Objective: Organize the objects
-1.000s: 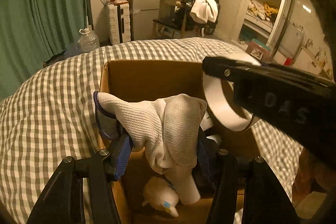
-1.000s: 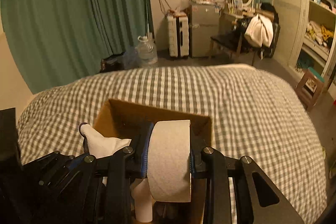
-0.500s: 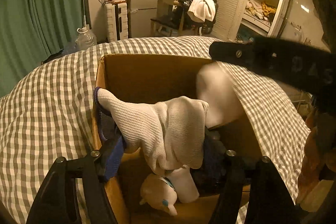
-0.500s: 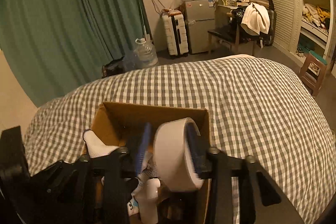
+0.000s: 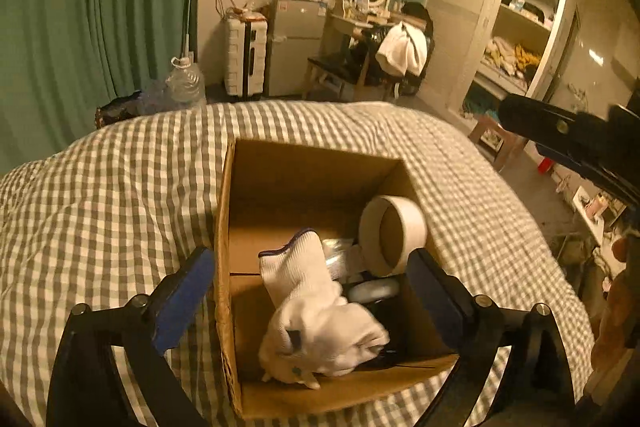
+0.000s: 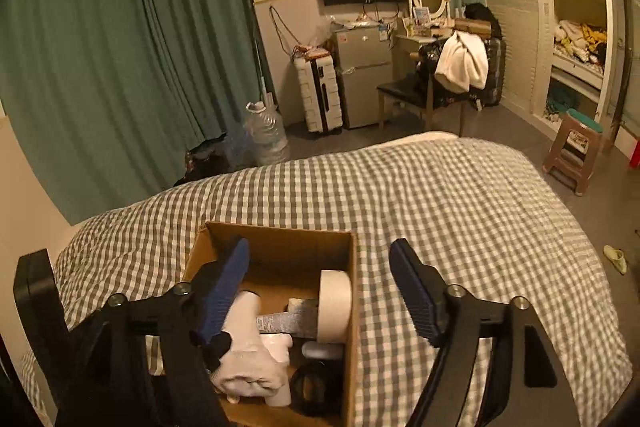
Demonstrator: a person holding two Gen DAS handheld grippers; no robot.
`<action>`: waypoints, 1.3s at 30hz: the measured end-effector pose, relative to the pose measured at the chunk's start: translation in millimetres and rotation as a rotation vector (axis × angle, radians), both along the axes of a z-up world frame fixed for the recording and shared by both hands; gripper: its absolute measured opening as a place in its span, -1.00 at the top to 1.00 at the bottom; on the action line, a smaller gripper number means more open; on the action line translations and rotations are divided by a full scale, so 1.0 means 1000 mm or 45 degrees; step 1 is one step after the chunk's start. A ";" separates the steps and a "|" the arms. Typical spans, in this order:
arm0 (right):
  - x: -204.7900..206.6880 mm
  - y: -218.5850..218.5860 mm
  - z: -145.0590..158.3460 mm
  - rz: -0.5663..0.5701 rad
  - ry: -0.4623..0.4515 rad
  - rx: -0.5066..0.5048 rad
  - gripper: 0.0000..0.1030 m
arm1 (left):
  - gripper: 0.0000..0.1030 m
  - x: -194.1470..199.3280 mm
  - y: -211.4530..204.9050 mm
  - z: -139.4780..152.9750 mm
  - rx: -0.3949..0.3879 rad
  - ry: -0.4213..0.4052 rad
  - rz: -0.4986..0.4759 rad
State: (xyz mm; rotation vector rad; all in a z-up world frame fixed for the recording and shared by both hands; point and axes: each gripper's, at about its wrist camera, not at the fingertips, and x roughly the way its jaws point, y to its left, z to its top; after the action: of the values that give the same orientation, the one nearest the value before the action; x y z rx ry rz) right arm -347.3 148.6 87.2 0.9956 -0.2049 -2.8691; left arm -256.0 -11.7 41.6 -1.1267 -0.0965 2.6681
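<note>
An open cardboard box [image 5: 308,171] [image 6: 280,239] sits on the checked bed. Inside lie a white knitted glove [image 5: 316,319] [image 6: 248,367], a wide roll of white tape [image 5: 394,231] [image 6: 335,305] leaning on the right wall, and other small items beneath. My left gripper [image 5: 312,287] is open and empty above the box, its blue-padded fingers [image 5: 182,297] either side of it. My right gripper [image 6: 324,291] is open and empty above the box; it shows in the left wrist view [image 5: 576,147] at the right edge.
The grey-and-white checked bedspread [image 6: 440,211] spreads around the box. Beyond the bed stand a water jug [image 6: 266,131], a white suitcase [image 6: 318,93], a small fridge [image 6: 362,71], a chair with clothes [image 6: 440,75], a stool [image 6: 572,151] and open shelves [image 6: 576,27].
Both grippers opened. The glove dropped from the left gripper into the box and the tape roll dropped from the right gripper into the box. Both grippers rose and drew back.
</note>
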 end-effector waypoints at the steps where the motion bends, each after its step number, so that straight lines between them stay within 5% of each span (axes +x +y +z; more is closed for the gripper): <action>1: 0.006 0.003 0.005 -0.004 0.012 0.001 -0.54 | -0.94 0.005 0.001 0.005 0.001 0.008 0.001; 10: 0.066 0.021 0.065 -0.044 0.144 0.054 -0.78 | -0.99 0.042 0.007 0.055 -0.080 0.120 0.054; 16: 0.111 0.025 0.092 -0.008 0.158 0.203 -0.81 | -1.00 0.077 0.006 0.095 -0.105 0.197 0.093; 22: 0.168 0.035 0.102 0.017 0.214 0.253 -0.84 | -1.00 0.118 0.007 0.103 -0.147 0.260 0.128; 26: 0.200 0.041 0.085 0.033 0.238 0.224 -0.90 | -1.00 0.141 0.010 0.091 -0.164 0.272 0.171; 31: 0.222 0.044 0.028 0.056 0.176 0.216 -0.91 | -1.00 0.153 0.027 0.067 -0.228 0.275 0.151; 39: 0.202 0.053 -0.033 0.072 0.139 0.212 -0.91 | -1.00 0.163 0.037 0.009 -0.293 0.275 0.231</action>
State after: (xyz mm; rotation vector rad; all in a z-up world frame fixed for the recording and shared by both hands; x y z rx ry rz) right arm -145.3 201.8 54.6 0.8509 0.0710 -2.9159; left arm -92.8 25.6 50.7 -0.9200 0.1588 3.0073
